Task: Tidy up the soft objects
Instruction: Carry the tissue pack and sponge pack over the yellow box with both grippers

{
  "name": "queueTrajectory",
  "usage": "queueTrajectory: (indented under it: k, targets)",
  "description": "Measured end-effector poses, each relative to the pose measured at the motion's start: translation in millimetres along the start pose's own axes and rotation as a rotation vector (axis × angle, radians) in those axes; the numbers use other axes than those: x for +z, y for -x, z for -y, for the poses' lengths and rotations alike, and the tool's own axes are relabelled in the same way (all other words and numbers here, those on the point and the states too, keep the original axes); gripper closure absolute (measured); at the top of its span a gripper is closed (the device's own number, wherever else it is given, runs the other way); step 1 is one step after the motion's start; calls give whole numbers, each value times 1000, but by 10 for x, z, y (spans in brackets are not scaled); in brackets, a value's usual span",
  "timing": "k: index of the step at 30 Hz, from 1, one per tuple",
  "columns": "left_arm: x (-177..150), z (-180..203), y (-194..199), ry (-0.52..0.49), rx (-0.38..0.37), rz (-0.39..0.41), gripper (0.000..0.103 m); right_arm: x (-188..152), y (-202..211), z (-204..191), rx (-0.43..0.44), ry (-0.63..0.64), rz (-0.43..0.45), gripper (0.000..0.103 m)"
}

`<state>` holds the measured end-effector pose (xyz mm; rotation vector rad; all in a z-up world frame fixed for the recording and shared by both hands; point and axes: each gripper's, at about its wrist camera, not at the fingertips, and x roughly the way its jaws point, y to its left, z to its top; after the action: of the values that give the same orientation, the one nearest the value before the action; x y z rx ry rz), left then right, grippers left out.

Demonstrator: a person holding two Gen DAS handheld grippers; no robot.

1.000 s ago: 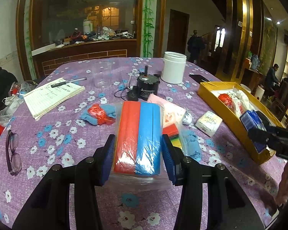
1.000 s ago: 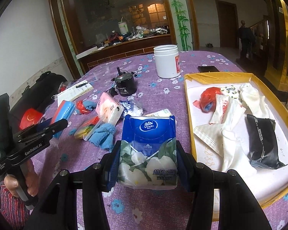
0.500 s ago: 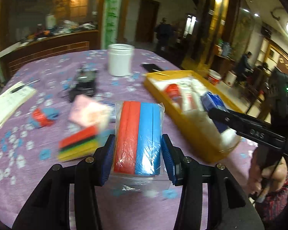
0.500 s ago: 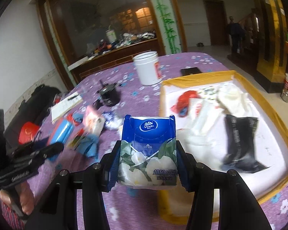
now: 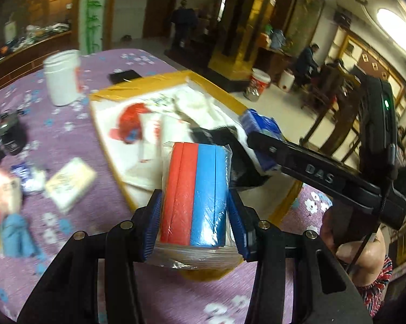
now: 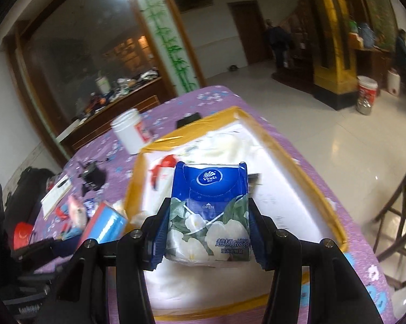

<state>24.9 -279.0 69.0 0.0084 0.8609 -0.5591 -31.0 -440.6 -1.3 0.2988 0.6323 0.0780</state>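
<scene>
Both tools, gripping sponge pack [image 5: 196,194] and tissue pack [image 6: 209,213], now hover over the tray [image 6: 297,167].

Large tiled hall: floral-clothed table [image 6: 305,145], gilded pillars [image 6: 330,37], glass partition [image 6: 87,54].

Round table under a purple floral tablecloth [image 5: 68,140] — on it a yellow-rimmed tray [image 6: 305,178], white lidded jar [image 5: 61,77], black phone [image 5: 123,75], small black device [image 5: 12,137], notebook [image 6: 56,195] — and loose soft packets [image 5: 68,183].
</scene>
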Motion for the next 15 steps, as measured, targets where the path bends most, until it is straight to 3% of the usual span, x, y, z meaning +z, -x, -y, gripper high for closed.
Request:
queueTrajectory:
  k: [5, 15]
  targets:
    - [-54, 161, -218, -46, 15, -37, 58, 0, -153, 243, -44, -47, -35, 50]
    - [-195, 270, -243, -122, 76, -11, 58, -37, -269, 194, -137, 38, -53, 49]
